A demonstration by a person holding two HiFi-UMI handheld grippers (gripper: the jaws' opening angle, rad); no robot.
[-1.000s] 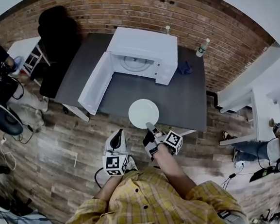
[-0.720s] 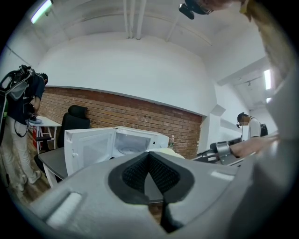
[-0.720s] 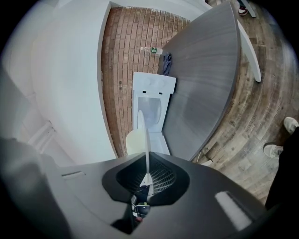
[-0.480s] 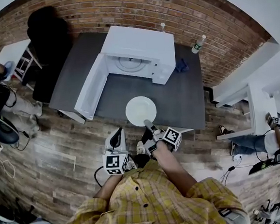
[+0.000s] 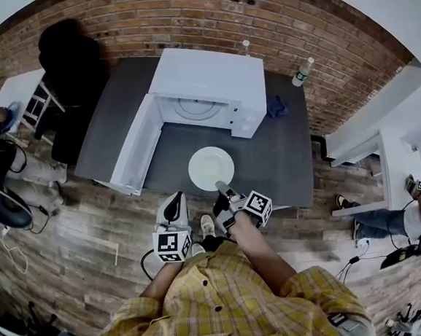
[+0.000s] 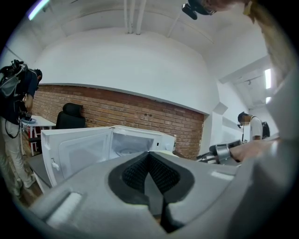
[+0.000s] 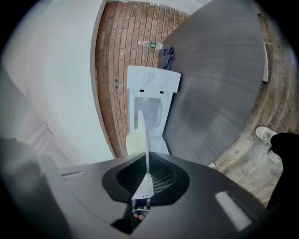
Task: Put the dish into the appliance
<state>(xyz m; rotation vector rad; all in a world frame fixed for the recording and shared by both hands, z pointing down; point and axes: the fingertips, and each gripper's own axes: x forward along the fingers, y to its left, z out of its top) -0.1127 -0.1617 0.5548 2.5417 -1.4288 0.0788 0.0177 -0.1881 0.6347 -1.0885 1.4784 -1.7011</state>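
still, right gripper (image 5: 222, 188) fingers stay clenched on the dish (image 5: 211, 168) rim, seemingly barely moved; left gripper (image 5: 175, 199) fingers closed, empty.

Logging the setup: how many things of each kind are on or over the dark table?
Microwave: 1
Plate: 1, held in the right gripper
Bottle: 2
Blue cloth: 1
Total: 5
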